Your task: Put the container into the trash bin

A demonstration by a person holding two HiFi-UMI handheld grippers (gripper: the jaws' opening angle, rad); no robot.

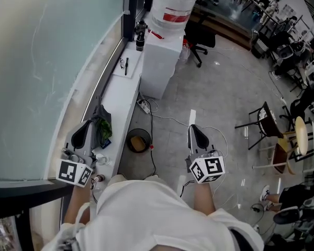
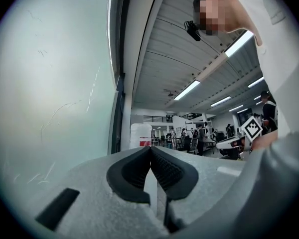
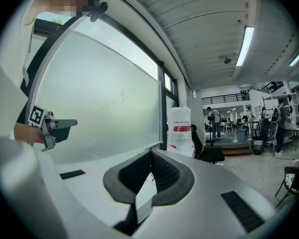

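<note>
A round black trash bin (image 1: 138,140) stands on the floor beside the white ledge (image 1: 120,95), with something brown inside it. My left gripper (image 1: 88,125) hovers over the ledge's near end, shut and empty; in its own view the pads (image 2: 139,171) meet with nothing between them. Next to it on the ledge lie a green bundle (image 1: 104,125) and a small white cup-like thing (image 1: 101,160). My right gripper (image 1: 193,128) hangs over the floor to the right of the bin, its jaws together and empty (image 3: 150,154). The left gripper (image 3: 55,128) also shows in the right gripper view.
A frosted glass wall (image 1: 47,61) runs along the ledge. Farther along it lie a pen (image 1: 125,65) and a black bottle (image 1: 140,35). A white cabinet (image 1: 159,61) carries a large wrapped drum (image 1: 170,4). A power strip (image 1: 144,106) and cables lie on the floor. Chairs (image 1: 267,122) stand at right.
</note>
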